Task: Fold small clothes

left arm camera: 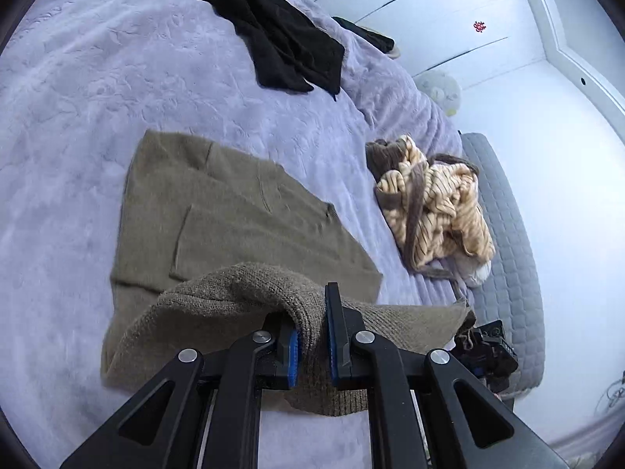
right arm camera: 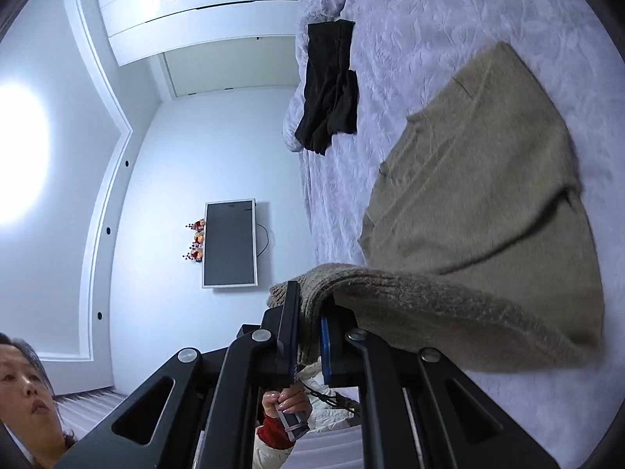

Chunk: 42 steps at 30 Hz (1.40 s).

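An olive-brown knitted sweater (left arm camera: 234,211) lies spread on the lilac bedspread (left arm camera: 78,97), its sleeves folded across its body. My left gripper (left arm camera: 312,336) is shut on the sweater's near ribbed hem and lifts it off the bed. My right gripper (right arm camera: 308,332) is shut on the other end of the same hem, also raised; the sweater (right arm camera: 488,195) stretches away from it over the bedspread (right arm camera: 429,19). My right gripper shows in the left wrist view at the lower right (left arm camera: 484,348).
A black garment (left arm camera: 277,35) lies further up the bed, also seen in the right wrist view (right arm camera: 332,86). A crumpled cream striped garment (left arm camera: 433,203) lies near the bed's right edge. A grey quilted mat (left arm camera: 504,215) lies beside the bed. Wardrobe and wall TV (right arm camera: 230,242) stand beyond.
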Tool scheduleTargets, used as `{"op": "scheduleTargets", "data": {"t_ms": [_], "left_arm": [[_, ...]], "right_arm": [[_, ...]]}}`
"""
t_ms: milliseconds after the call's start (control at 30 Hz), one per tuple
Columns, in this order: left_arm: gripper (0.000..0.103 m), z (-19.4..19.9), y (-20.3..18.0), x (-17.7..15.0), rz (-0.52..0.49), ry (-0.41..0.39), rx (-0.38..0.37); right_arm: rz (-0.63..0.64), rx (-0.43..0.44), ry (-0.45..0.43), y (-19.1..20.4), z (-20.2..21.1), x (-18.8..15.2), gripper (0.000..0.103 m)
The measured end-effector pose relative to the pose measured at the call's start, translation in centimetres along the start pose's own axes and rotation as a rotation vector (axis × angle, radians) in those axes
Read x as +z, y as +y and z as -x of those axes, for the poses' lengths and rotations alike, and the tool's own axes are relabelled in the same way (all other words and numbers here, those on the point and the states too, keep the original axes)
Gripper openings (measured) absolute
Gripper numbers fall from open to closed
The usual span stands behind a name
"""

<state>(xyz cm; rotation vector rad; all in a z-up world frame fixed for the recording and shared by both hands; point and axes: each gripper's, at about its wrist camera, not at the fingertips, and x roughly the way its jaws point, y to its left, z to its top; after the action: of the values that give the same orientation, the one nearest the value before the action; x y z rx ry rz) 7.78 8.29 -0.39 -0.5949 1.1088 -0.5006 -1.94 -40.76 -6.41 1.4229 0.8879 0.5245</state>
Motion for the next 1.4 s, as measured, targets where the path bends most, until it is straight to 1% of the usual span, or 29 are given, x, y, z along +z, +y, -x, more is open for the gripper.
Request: {"op": "scheduleTargets", "data": {"t_ms": [100, 167, 267, 333, 433, 467, 500, 567, 633, 667, 700, 733, 767, 800, 833, 867, 900, 967, 1000, 1100, 1167, 1200, 1267, 1300, 1333, 1400], "left_arm": [[0.012, -3.2, 0.7, 2.7, 0.0, -0.011, 0.052], [0.012, -5.5, 1.6, 4.0, 0.003, -0.006, 0.093], [0.012, -8.4, 3.2, 5.7, 0.022, 0.003, 0.15], [0.012, -9.9, 4.5, 6.2, 0.04, 0.007, 0.187], [0.013, -11.8, 6.3, 6.2, 0.082, 0.031, 0.274], [0.017, -12.4, 6.8, 6.2, 0.093, 0.047, 0.306], [0.017, -12.8, 6.9, 6.1, 0.095, 0.056, 0.323], [0.017, -13.1, 6.6, 6.1, 0.067, 0.057, 0.345], [0.017, -12.7, 5.7, 6.0, 0.03, 0.064, 0.36], [0.017, -12.3, 5.2, 5.9, 0.011, 0.068, 0.36], [0.019, -11.8, 4.7, 5.8, -0.005, 0.069, 0.356], [0.025, -11.2, 4.2, 5.8, -0.025, 0.066, 0.357], [0.047, -10.6, 3.6, 5.7, -0.043, 0.058, 0.371], [0.071, -9.9, 3.0, 5.6, -0.062, 0.041, 0.393], [0.075, -9.1, 2.4, 5.5, -0.093, 0.014, 0.416], [0.075, -8.4, 1.9, 5.5, -0.123, -0.001, 0.42], [0.075, -8.0, 1.6, 5.6, -0.136, 0.003, 0.416], [0.075, -7.5, 1.2, 5.3, -0.148, 0.012, 0.412], [0.075, -7.6, 1.1, 5.1, -0.16, 0.025, 0.414], [0.075, -9.7, 1.2, 4.4, -0.205, 0.089, 0.448], [0.075, -11.8, 1.7, 4.4, -0.183, 0.121, 0.446], [0.075, -12.8, 1.9, 4.5, -0.168, 0.123, 0.45], [0.075, -14.4, 2.7, 5.4, -0.14, 0.106, 0.489], [0.075, -14.7, 3.0, 6.0, -0.127, 0.085, 0.511], [0.075, -14.8, 3.4, 6.9, -0.106, 0.06, 0.523], [0.075, -14.1, 4.2, 8.6, -0.052, 0.015, 0.522]], "right_arm": [[-0.027, -0.031, 0.009, -1.4, -2.1, 4.9, 0.01], [-0.033, -0.067, 0.028, -2.5, -3.7, 7.5, 0.01], [-0.033, -0.143, 0.062, -4.4, -6.3, 10.4, 0.01], [-0.045, -0.177, 0.07, -5.8, -7.6, 12.1, 0.01], [-0.065, -0.243, 0.082, -8.0, -8.8, 13.6, 0.01], [-0.073, -0.271, 0.088, -8.9, -9.3, 13.9, 0.01], [-0.083, -0.293, 0.092, -9.5, -9.4, 14.0, 0.013], [-0.108, -0.354, 0.101, -10.7, -10.1, 14.2, 0.014], [-0.11, -0.38, 0.111, -10.9, -10.1, 14.2, 0.017], [-0.093, -0.386, 0.112, -10.5, -9.9, 14.2, 0.023], [-0.073, -0.391, 0.115, -9.9, -9.6, 14.2, 0.046], [-0.054, -0.393, 0.118, -9.2, -9.3, 14.1, 0.07], [-0.034, -0.397, 0.119, -8.5, -8.8, 14.0, 0.074], [-0.008, -0.405, 0.12, -7.7, -8.3, 13.9, 0.074], [0.024, -0.412, 0.119, -6.9, -7.8, 13.9, 0.074], [0.056, -0.419, 0.119, -6.1, -7.4, 13.7, 0.074], [0.075, -0.426, 0.119, -5.5, -7.0, 13.4, 0.072], [0.115, -0.438, 0.131, -4.7, -6.8, 12.9, 0.066], [0.121, -0.446, 0.137, -4.6, -6.9, 12.8, 0.061], [0.13, -0.492, 0.152, -5.3, -7.9, 12.8, 0.06], [0.111, -0.525, 0.148, -6.2, -9.0, 13.1, 0.06], [0.095, -0.55, 0.139, -6.8, -9.4, 13.3, 0.06], [0.072, -0.571, 0.132, -7.7, -9.9, 13.5, 0.06], [0.064, -0.57, 0.13, -7.9, -9.9, 13.4, 0.06], [0.067, -0.569, 0.128, -7.8, -9.8, 13.3, 0.06], [0.094, -0.58, 0.139, -7.3, -9.5, 13.0, 0.06]]}}
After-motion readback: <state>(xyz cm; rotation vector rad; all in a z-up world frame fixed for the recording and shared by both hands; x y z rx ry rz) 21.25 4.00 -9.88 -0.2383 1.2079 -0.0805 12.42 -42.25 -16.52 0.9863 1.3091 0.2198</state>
